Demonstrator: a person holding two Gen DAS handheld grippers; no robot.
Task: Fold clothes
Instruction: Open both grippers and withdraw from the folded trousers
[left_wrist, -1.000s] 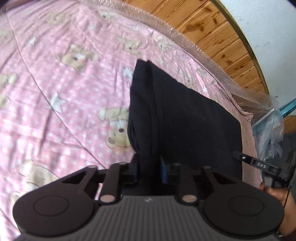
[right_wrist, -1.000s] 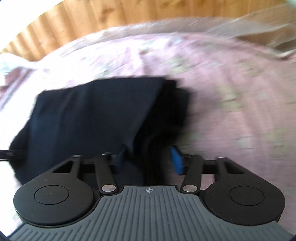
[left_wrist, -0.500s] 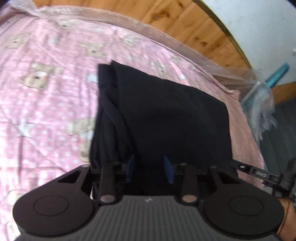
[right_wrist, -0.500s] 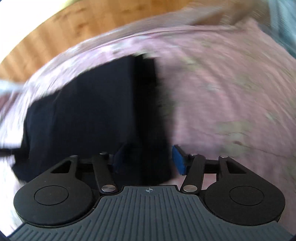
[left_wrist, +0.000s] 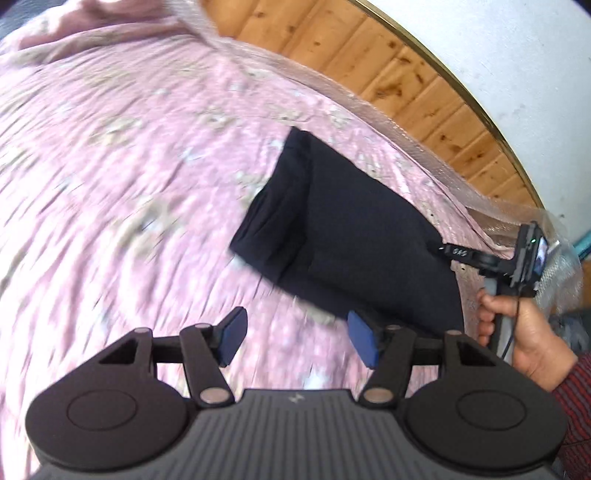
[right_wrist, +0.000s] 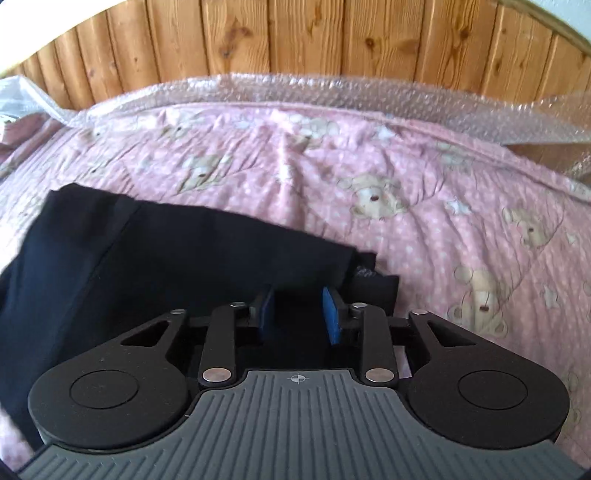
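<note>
A dark folded garment (left_wrist: 351, 236) lies on the pink teddy-bear bedspread (left_wrist: 129, 184). My left gripper (left_wrist: 297, 341) hovers just short of its near edge, open wide, with nothing between the blue pads (left_wrist: 232, 338). My right gripper (right_wrist: 297, 315) sits at the garment's (right_wrist: 166, 266) right end. Its jaws stand narrow, with dark fabric filling the gap between them. In the left wrist view a hand (left_wrist: 517, 332) holds the right gripper (left_wrist: 454, 253) at the garment's far right edge.
Bubble wrap (right_wrist: 332, 92) runs along the far edge of the bed, against a wooden plank headboard (right_wrist: 295, 37). A white wall (left_wrist: 517, 55) rises beyond it. Pink bedspread (right_wrist: 461, 184) stretches to the right of the garment and to its left.
My left gripper has let go of the garment, opened wide and pulled back. The right gripper's jaws have narrowed onto the garment's end. The garment now lies flat.
</note>
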